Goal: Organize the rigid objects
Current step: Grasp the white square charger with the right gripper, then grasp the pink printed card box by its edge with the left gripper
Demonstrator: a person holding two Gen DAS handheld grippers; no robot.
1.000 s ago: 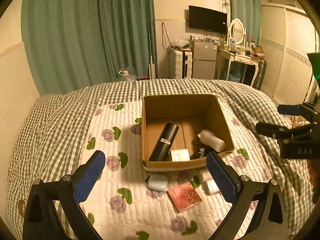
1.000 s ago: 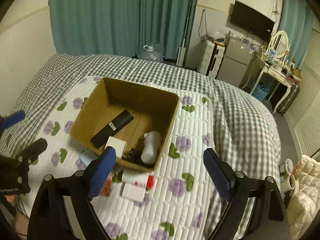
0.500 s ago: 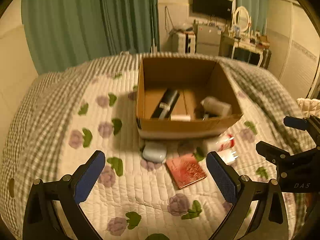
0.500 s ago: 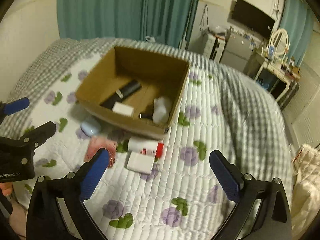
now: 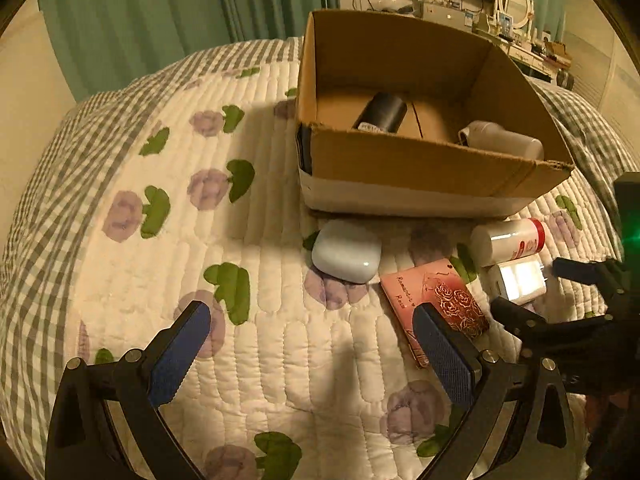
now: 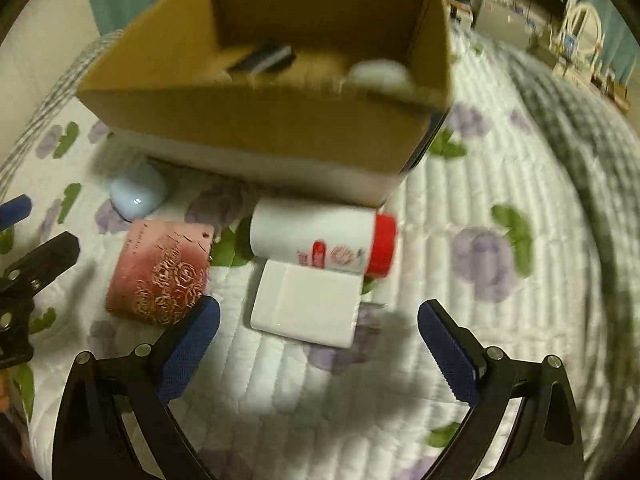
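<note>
Reaching down toward the quilt (image 5: 248, 360), the right gripper (image 6: 318, 344) has its jaws spread wide; they have just been closing a little, with nothing between the pads, and the white flat block (image 6: 306, 304) lies just ahead of the gap. The left gripper (image 5: 308, 348) is likewise wide open and empty, near the pink rose-patterned card box (image 5: 436, 300).

The likely step is picking the white block and dropping it into the cardboard box (image 5: 424, 172). To do it well, the right gripper should probably centre on the block's short sides and sink slightly into the padding, so that the pads catch its edges and not the fabric. The white bottle with the red cap (image 6: 324, 236) touches the block's far edge, so a nudge could roll it.

Four loose items lie just in front of the box. The block is smooth, hard and square-cornered, probably slippery. The bottle is a glossy cylinder. The pale blue case (image 5: 346, 250) is rounded like a pebble, hard to pinch. The card box has an embossed foil face. The quilt is soft and ribbed; the carton is matte corrugated board, holding a black cylinder (image 5: 382, 112) and a white bottle (image 5: 504, 142).
</note>
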